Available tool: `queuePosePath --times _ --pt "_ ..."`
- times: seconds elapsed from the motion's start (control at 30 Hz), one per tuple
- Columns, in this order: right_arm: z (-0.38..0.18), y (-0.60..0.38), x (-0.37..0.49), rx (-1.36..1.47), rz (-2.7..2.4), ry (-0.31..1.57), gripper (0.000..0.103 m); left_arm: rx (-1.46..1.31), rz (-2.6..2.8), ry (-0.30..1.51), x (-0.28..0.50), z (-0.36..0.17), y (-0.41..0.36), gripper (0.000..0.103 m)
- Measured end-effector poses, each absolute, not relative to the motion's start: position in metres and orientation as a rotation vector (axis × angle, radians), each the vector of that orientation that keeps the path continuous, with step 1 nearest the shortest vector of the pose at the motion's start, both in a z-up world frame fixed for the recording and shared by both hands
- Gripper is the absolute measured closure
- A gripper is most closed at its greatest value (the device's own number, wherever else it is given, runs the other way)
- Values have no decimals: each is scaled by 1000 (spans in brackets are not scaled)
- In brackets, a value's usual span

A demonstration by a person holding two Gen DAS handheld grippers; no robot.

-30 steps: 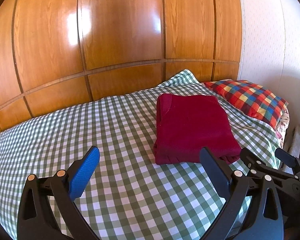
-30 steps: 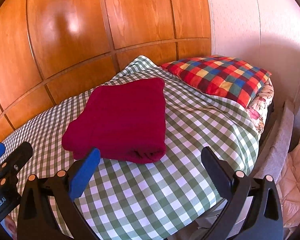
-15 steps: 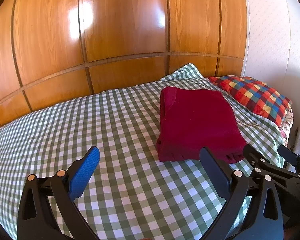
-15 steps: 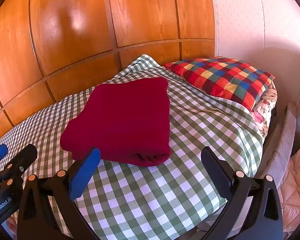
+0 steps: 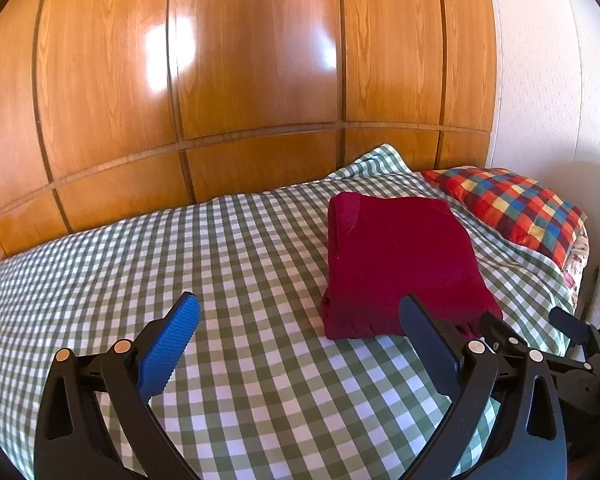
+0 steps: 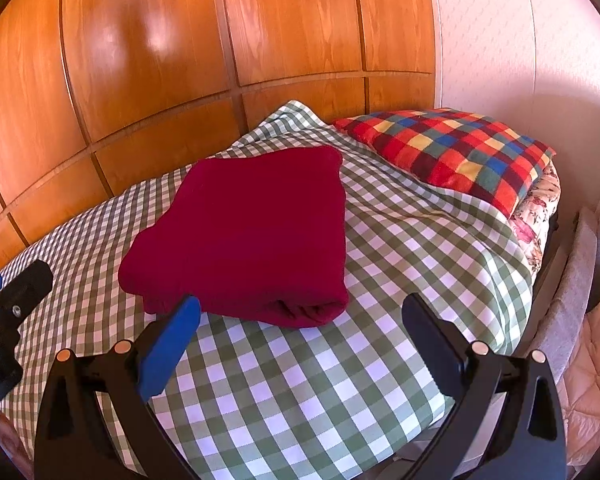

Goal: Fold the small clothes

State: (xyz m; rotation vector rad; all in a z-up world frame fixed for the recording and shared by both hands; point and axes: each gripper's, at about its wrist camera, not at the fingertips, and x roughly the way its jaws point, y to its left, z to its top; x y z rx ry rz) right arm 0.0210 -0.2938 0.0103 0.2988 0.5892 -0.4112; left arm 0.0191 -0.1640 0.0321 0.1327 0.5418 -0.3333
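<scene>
A dark red garment (image 5: 396, 260) lies folded into a thick rectangle on the green-and-white checked bedcover (image 5: 220, 264); the right wrist view shows the same garment (image 6: 252, 232) with its rolled edge toward me. My left gripper (image 5: 298, 316) hangs open above the cover, just left of the garment's near edge, holding nothing. My right gripper (image 6: 300, 316) is open too, hovering in front of the garment's near edge without touching it. Each view catches the other gripper at its side: the right gripper (image 5: 528, 332) and the left gripper (image 6: 4, 292).
A wood-panelled headboard wall (image 5: 240, 80) rises behind the bed. A multicoloured checked pillow (image 6: 452, 152) lies to the right of the garment, by a white wall (image 6: 520, 40). The bed's right edge (image 6: 540, 272) drops off beside a pale quilted item (image 6: 596, 344).
Both grippers stay open and have tilted upward and drawn slightly back, so more of the wall shows. The folded garment has not moved.
</scene>
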Motion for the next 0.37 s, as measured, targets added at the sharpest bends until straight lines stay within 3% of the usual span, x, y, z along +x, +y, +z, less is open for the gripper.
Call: queuePosePath --times 0.37 --pt "9 -302 22 305 -408 581 2 124 -329 599 26 24 -164 4"
